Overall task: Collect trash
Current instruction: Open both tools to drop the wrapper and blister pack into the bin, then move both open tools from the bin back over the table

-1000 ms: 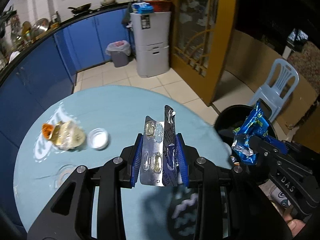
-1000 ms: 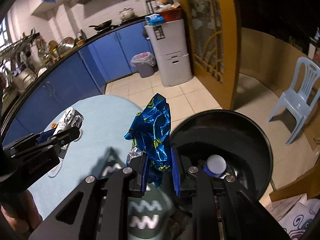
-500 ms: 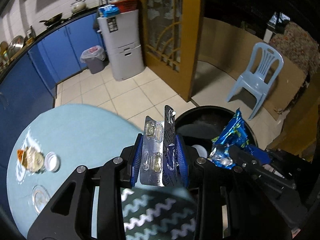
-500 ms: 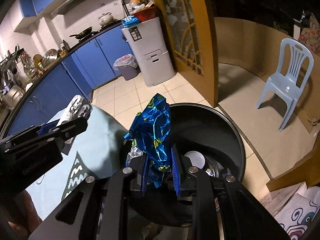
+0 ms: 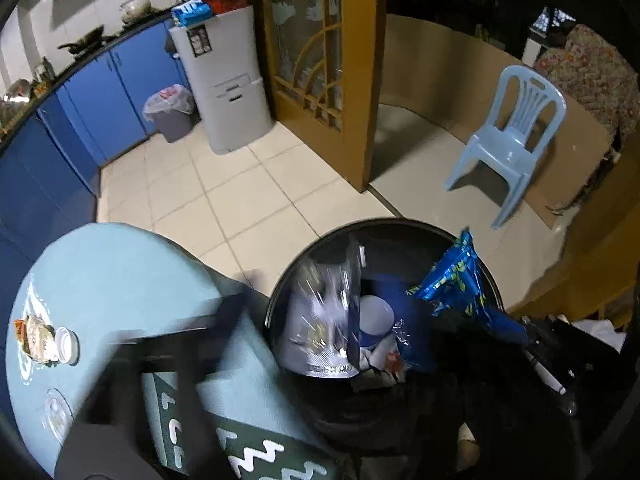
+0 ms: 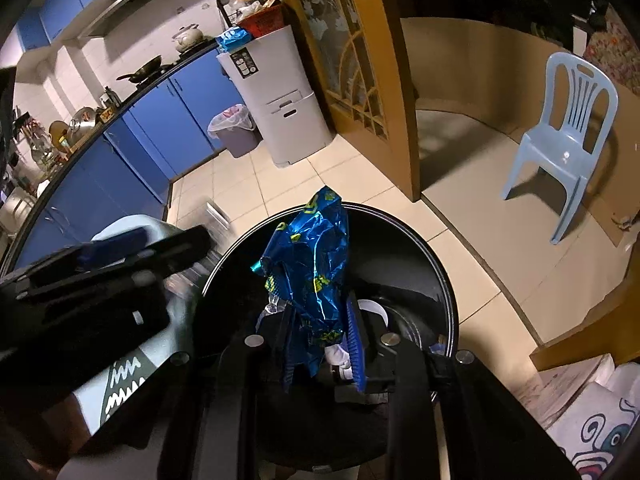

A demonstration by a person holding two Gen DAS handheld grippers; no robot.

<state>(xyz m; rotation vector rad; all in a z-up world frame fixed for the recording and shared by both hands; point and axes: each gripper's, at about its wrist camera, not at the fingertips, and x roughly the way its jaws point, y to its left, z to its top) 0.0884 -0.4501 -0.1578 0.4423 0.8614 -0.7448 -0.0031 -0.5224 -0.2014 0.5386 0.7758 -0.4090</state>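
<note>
The left tongs (image 6: 168, 256) are springing apart; in their own view the fingers are only a dark blur at the lower left, with nothing pressed between them. Just ahead of them the silver blister packs (image 5: 320, 320) are loose and motion-blurred, over the near left inner wall of the black trash bin (image 5: 280, 292). From the right wrist view these tongs show as a blurred black body with a blue pad, at the left of the bin's rim.

The right tongs (image 6: 320, 344) are easing open slightly, yet the crumpled blue foil wrapper (image 6: 312, 264) stands upright between the blue pads (image 6: 356, 344), which look to be pressed on its lower end. The wrapper sits over the open mouth of the bin, its top reaching toward the far rim. Below and just beyond the tongs, inside the bin, lies a white round lid (image 6: 374, 308) among other rubbish.

To the left of both tongs is the light blue desk (image 5: 120, 272), and on its far left edge sit a small white cap (image 5: 66, 346) touching a crumpled clear wrapper (image 5: 34, 336).

Farther out, across the tiled floor, stand blue kitchen cabinets (image 5: 100, 100), a grey bin lined with a bag (image 5: 172, 112) and a pale blue plastic chair (image 5: 516, 136) at the right.
</note>
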